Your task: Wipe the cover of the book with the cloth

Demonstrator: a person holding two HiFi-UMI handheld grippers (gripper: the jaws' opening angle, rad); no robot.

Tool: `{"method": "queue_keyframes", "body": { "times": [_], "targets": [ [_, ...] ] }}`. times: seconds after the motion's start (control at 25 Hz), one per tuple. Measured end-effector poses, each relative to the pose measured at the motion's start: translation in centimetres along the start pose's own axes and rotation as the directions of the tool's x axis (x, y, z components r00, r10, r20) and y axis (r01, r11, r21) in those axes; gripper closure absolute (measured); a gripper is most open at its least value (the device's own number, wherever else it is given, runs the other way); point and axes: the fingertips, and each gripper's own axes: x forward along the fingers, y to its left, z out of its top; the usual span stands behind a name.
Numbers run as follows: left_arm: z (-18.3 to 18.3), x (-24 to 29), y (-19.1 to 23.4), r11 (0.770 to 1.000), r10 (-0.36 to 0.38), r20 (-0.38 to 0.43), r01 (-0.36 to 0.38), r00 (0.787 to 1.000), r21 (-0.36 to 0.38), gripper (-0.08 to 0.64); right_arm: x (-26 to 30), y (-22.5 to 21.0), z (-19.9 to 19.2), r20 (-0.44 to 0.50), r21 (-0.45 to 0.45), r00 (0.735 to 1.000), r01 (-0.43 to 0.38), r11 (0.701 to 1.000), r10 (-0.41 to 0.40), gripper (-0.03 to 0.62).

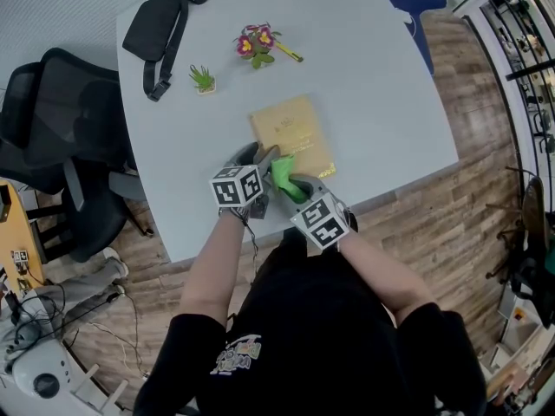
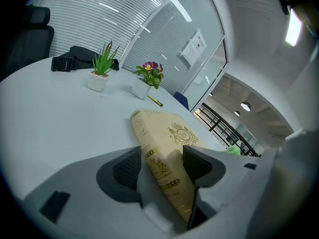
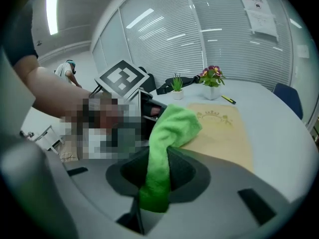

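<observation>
The left gripper (image 2: 160, 166) has its two dark pads closed on the near spine corner of the book (image 2: 169, 133), one pad on each side of the gold-printed spine. The right gripper (image 3: 155, 171) pinches a green cloth (image 3: 172, 128). A fold is clamped between the jaws, and the loose bulk flops forward onto the near end of the tan cover.

In the head view both grippers sit close together at the near edge of the grey table (image 1: 364, 76). The book (image 1: 293, 133) lies just beyond them, its length running towards the far edge. The cloth (image 1: 284, 173) touches its near end, between the left gripper (image 1: 258, 154) and the right gripper (image 1: 295, 183).

The wipe appears to be just starting. To do it well:

- Keep the left clamp firm, so the book does not slide.
- Press the cloth's loose bulk flat on the cover, not the jaw tips.
- Stroke away from the held corner towards the far end of the cover.

Well beyond the book, near the far edge, stand a small green plant (image 1: 202, 79) and a flowering pot (image 1: 257, 42) with a yellow pen (image 1: 290, 53) beside it. A black bag (image 1: 160, 29) lies at the far left corner.
</observation>
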Motion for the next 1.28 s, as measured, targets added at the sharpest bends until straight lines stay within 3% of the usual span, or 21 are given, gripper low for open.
{"method": "queue_keyframes", "body": {
  "times": [0.2, 0.72, 1.28],
  "targets": [
    [0.1, 0.0, -0.1, 1.0, -0.003, -0.001, 0.003, 1.0, -0.002, 0.296, -0.7, -1.1, -0.3, 0.005, -0.062, 0.999, 0.039, 0.997, -0.039, 0.494],
    [0.1, -0.1, 0.0, 1.0, -0.004, -0.001, 0.004, 1.0, -0.002, 0.296, -3.1, -5.4, -1.6, 0.042, 0.012, 0.991, 0.129, 0.992, -0.13, 0.494],
    [0.1, 0.0, 0.1, 1.0, -0.002, 0.001, 0.002, 1.0, -0.001, 0.295, -6.2, -11.2, -3.4, 0.04, 0.095, 0.967, 0.249, 0.964, -0.253, 0.494]
  ]
}}
